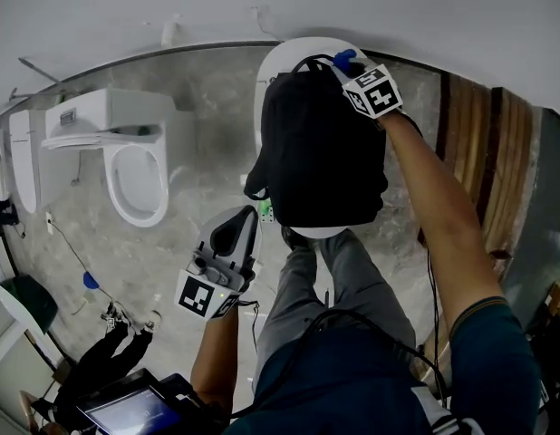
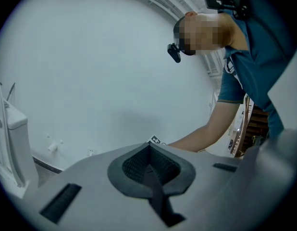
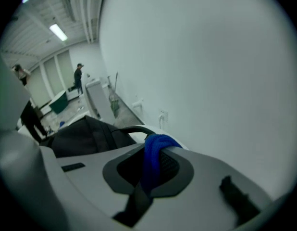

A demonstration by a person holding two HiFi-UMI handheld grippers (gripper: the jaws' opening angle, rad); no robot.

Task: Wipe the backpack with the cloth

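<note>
A black backpack [image 1: 321, 148] lies on a white round stool [image 1: 284, 57] in front of the person. At its far top end my right gripper [image 1: 343, 64] is shut on a blue cloth [image 1: 344, 58], right by the bag's carry handle. In the right gripper view the blue cloth [image 3: 153, 160] is pinched between the jaws, with the backpack [image 3: 83, 134] just beyond. My left gripper [image 1: 235, 234] hangs low at the bag's near left, apart from it, jaws shut and empty. In the left gripper view that gripper [image 2: 149, 171] points up at the wall and the person's arm.
A white toilet [image 1: 126, 152] stands at the left on the marble floor, another fixture [image 1: 17, 157] further left. A wooden panel [image 1: 484, 152] is at the right. Dark gear and a screen [image 1: 126, 406] lie at the lower left. The white wall [image 1: 262, 3] runs behind the stool.
</note>
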